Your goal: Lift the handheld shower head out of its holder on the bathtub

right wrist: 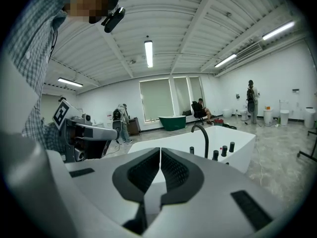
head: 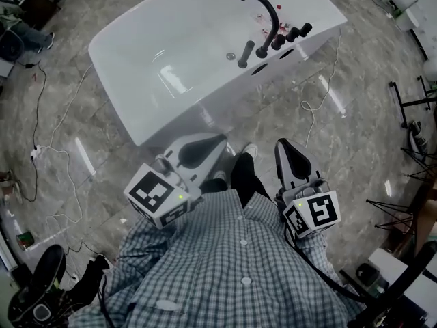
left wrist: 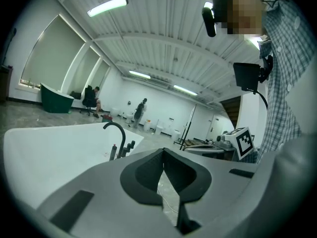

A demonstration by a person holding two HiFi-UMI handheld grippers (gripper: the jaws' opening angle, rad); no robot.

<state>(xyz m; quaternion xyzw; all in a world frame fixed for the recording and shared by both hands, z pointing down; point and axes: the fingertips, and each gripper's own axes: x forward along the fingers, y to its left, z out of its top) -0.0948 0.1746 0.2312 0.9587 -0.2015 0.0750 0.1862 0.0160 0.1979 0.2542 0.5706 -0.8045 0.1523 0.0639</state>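
The white bathtub [head: 171, 53] stands on the floor ahead of me. On its near-right rim the black handheld shower head [head: 245, 54] stands upright in its holder, beside the arched black faucet [head: 268, 16] and three black knobs [head: 292, 35]. Both grippers hang in the air well short of the tub. My left gripper [head: 214, 141] is shut with nothing in it, and so is my right gripper [head: 284, 145]. The left gripper view has the shower head [left wrist: 113, 152] far beyond the closed jaws [left wrist: 163, 155]. It also appears in the right gripper view as a small stub [right wrist: 191, 150] past the closed jaws [right wrist: 160, 152].
A white cable [head: 321, 87] trails over the grey stone floor right of the tub, more cables [head: 51, 149] lie at the left. Black stands [head: 413, 125] line the right side. People [right wrist: 251, 100] and a green tub [right wrist: 173, 122] are far off in the room.
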